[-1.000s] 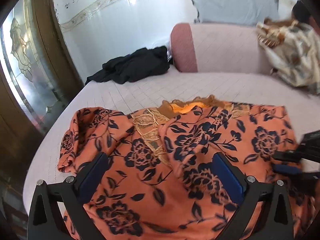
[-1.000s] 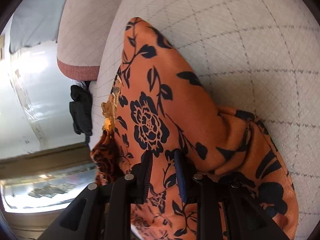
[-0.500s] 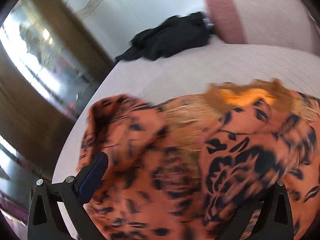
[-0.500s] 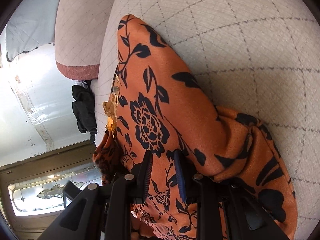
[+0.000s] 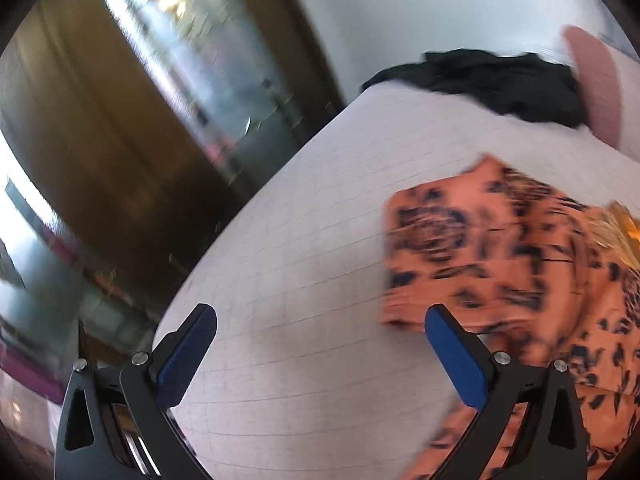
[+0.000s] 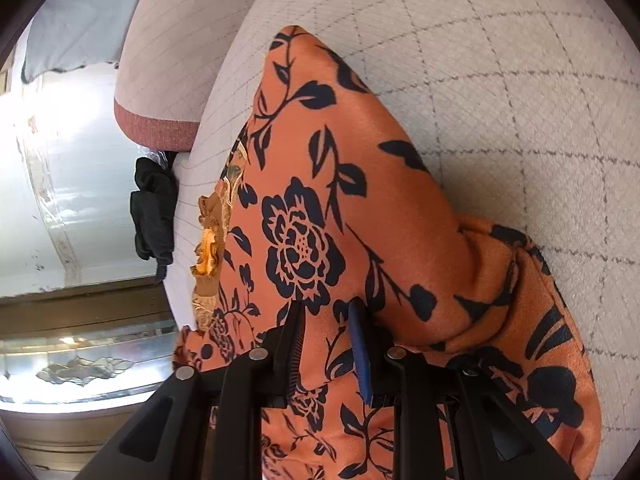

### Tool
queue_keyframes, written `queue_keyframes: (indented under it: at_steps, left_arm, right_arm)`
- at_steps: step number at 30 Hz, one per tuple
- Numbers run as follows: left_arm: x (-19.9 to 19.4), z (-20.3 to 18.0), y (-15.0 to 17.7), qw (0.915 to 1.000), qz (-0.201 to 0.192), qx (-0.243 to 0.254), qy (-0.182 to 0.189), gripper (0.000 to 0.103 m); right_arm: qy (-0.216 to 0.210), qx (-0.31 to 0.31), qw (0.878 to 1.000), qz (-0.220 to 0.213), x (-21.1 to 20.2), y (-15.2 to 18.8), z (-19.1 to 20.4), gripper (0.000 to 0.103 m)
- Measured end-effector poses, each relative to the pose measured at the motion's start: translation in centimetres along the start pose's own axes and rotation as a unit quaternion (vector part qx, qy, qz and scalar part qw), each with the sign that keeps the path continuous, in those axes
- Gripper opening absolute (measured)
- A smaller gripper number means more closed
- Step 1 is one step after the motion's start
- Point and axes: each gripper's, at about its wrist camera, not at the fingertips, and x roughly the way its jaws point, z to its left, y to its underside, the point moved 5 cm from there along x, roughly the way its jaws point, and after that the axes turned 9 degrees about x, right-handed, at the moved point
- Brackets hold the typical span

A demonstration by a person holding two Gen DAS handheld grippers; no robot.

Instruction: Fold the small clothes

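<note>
Here the orange floral garment [image 6: 360, 216] lies spread on the quilted bed [image 6: 520, 100], its gold lace trim [image 6: 208, 240] turned toward the black clothing [image 6: 154, 212] heaped at the bed's far edge. The right hand-held gripper [image 6: 328, 344] is clenched on a bunched fold of the garment, pinning that side. The left hand-held gripper [image 5: 320, 352] hangs released and empty over bare bed just beside the garment's opposite edge [image 5: 404, 264], in a blurred view. The step looks like setting up a fold; next, the left should probably seize that free edge and carry it across toward the pinned side.
</note>
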Motion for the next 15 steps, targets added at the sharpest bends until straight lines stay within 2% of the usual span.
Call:
queue_keyframes:
  at_steps: [1,3,6,8,11,13,15]
  left_arm:
    - [0.5,0.6,0.0,0.9999,0.007,-0.009,0.008,0.103]
    - [1.4,1.9,0.0,0.9976,0.019,-0.04,0.054,0.103]
    - [2.7,2.0,-0.6,0.9857,0.034,-0.075,0.147,0.103]
    - [3.3,1.1,-0.6,0.9784,0.05,-0.082,0.183,0.103]
    - [4.1,-0.7,-0.2,0.9598,0.087,-0.097,0.248,0.103]
    - [4.5,-1.1,0.0,0.9515,0.092,-0.117,0.269,0.103]
    - [5.6,-1.2,-0.4,0.9481,0.096,-0.128,0.275,0.103]
  right_arm:
    - [0.003,-0.002,1.0,-0.004,0.0,0.1,0.1,0.026]
    - [0.006,-0.004,1.0,-0.011,0.2,0.2,0.2,0.026]
    - [0.011,-0.009,1.0,-0.019,0.3,0.3,0.4,0.026]
    - [0.012,-0.011,1.0,-0.023,0.3,0.4,0.4,0.026]
    - [0.012,-0.01,1.0,-0.023,0.4,0.3,0.4,0.026]
    - [0.011,-0.01,1.0,-0.022,0.4,0.3,0.4,0.026]
    - [0.011,-0.009,1.0,-0.022,0.5,0.3,0.3,0.026]
